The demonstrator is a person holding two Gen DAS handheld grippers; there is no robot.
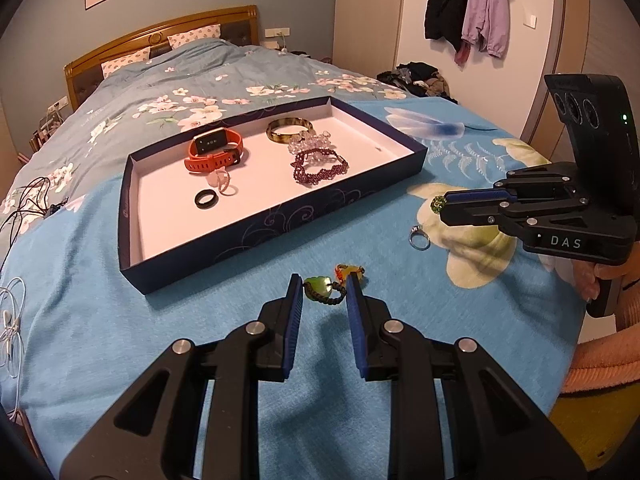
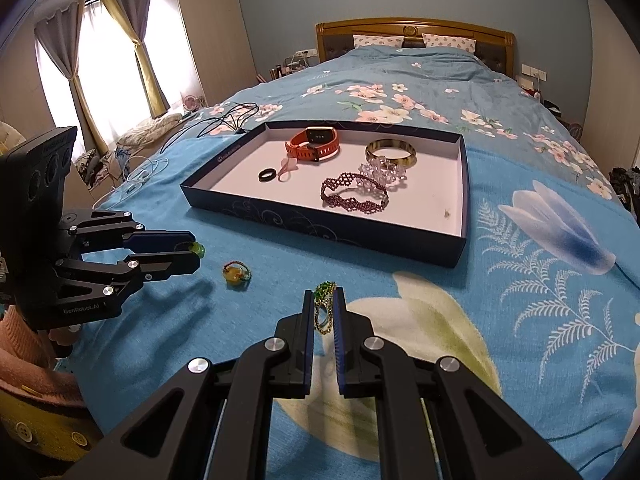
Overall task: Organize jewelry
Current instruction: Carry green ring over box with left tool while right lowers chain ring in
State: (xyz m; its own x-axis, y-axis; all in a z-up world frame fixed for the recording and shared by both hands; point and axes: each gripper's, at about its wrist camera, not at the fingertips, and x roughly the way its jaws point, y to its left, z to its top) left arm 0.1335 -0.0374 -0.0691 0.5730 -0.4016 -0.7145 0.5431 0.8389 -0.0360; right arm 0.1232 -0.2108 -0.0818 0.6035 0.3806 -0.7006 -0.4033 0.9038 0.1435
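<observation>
**Two pieces in hand, tray waiting**

On the blue bedspread, the tray [image 2: 460, 184] sits flat with its walls up, so whatever goes in stays put on the soft bedding. Inside it the pieces seem sorted by kind: the watch [image 2: 316, 144] at the far left, the black ring [image 2: 267, 175] and pink ring [image 2: 287, 169] together near the left wall, and the bangle [image 2: 391, 153], crystal bracelet [image 2: 382, 172] and garnet bracelet [image 2: 354, 196] bunched in the middle. The right part is bare but for a small speck I cannot identify.

The right gripper [image 2: 325, 308] is clenched on the green ring [image 2: 325, 304], pinching it upright between the pads with the stone at the tips; held that way it should not slip on the way to the tray. The left gripper [image 1: 322, 292] has its jaws set around the jade pendant [image 1: 318, 285] and its dark cord. The right view suggests the pendant is off the bed and gripped, though the left view shows a gap at the pads, so I judge it a light grasp at best.

Two pieces lie loose on the bedspread, apart from the tray: the amber charm [image 2: 236, 274] near the left gripper and the silver ring [image 1: 420, 239] beneath the right one. They look like the last to collect.
</observation>
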